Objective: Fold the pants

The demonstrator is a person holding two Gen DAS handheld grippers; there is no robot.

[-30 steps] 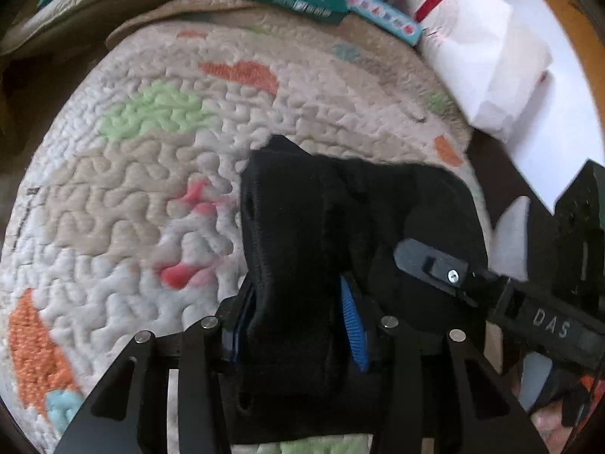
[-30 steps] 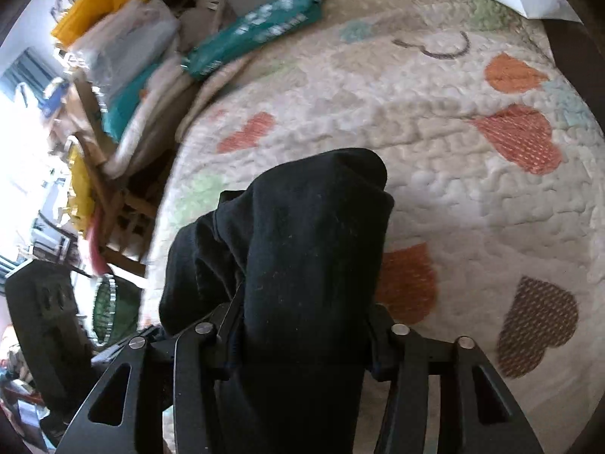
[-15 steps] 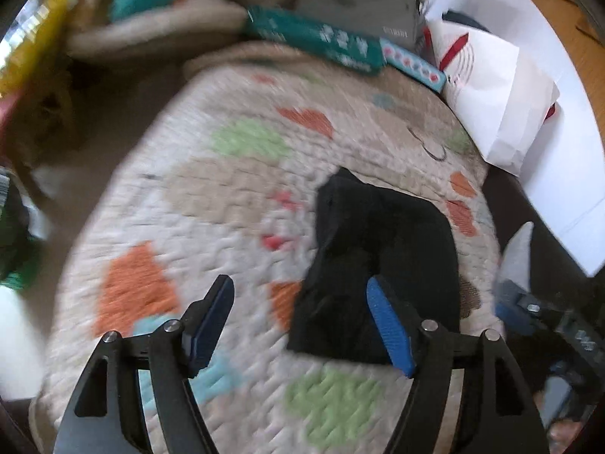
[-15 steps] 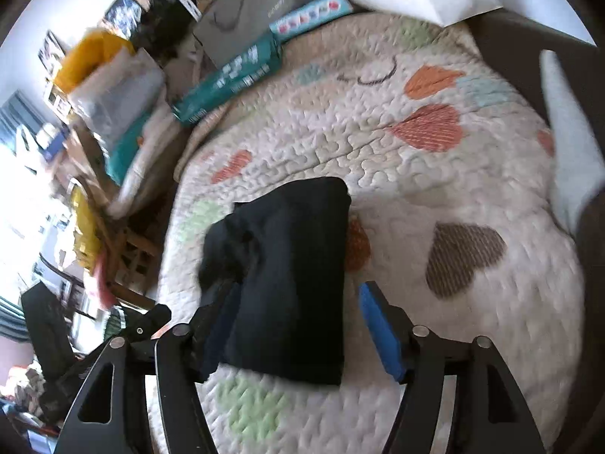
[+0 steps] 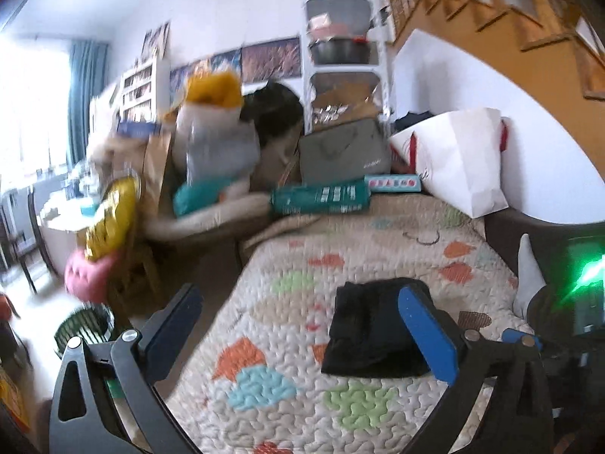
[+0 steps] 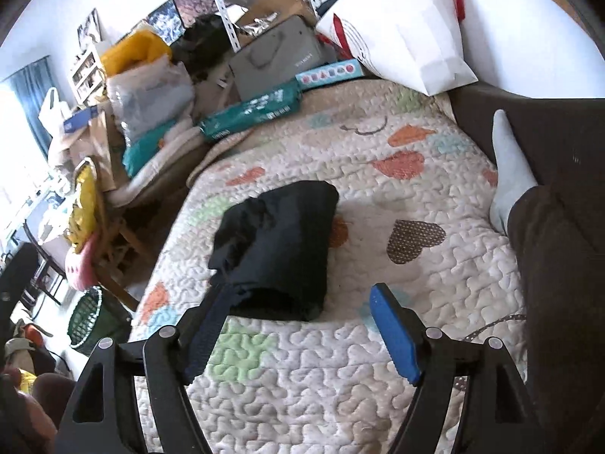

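Both grippers are off the cloth now: my left gripper (image 5: 302, 325) stands as wide as it goes, and my right gripper (image 6: 298, 325) is broadly spread too, both sets of jaws having just been opening, with nothing between the pads of either. A second ago each was clamped on black fabric; since then I have let go and pulled both tools up and back. Just ahead of the right fingertips the pants (image 6: 278, 249) lie as a compact black bundle on the quilt (image 6: 378, 196), folded over themselves, one edge a little bunched on the left. Beyond them, at the far end of the bed, sit a green packet (image 6: 249, 113), a grey bag (image 6: 276, 60) and a white paper bag (image 6: 401, 26). I judge the fold finished, or needing only a tidy of that bunched edge
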